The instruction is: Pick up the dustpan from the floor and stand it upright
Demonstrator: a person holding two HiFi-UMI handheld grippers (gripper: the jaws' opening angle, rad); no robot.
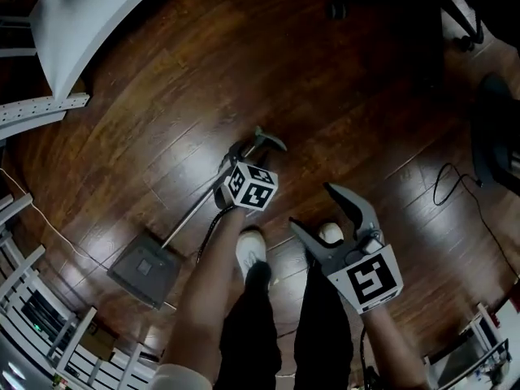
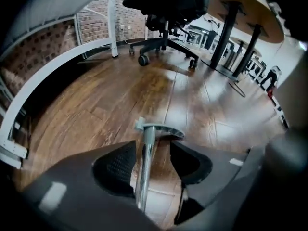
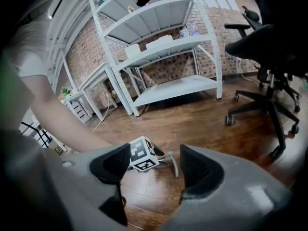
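The dustpan lies flat on the dark wood floor: its grey pan [image 1: 146, 270] is at the lower left, and its metal handle [image 1: 191, 214] runs up and right to a curved end piece [image 1: 268, 140]. My left gripper [image 1: 244, 151] points steeply down over the handle's upper end. In the left gripper view the rod [image 2: 144, 162] stands between the open jaws, close to the left pad [image 2: 118, 165], with a gap on the right. My right gripper [image 1: 313, 207] hovers open and holds nothing to the right. It looks at the left gripper's marker cube [image 3: 141, 155].
White shelving [image 1: 81, 15] stands at the upper left and white racks [image 1: 32, 299] at the lower left. An office chair [image 3: 269, 47] is nearby. A black cable [image 1: 455, 185] lies on the floor at the right. The person's shoe [image 1: 252, 250] is beside the handle.
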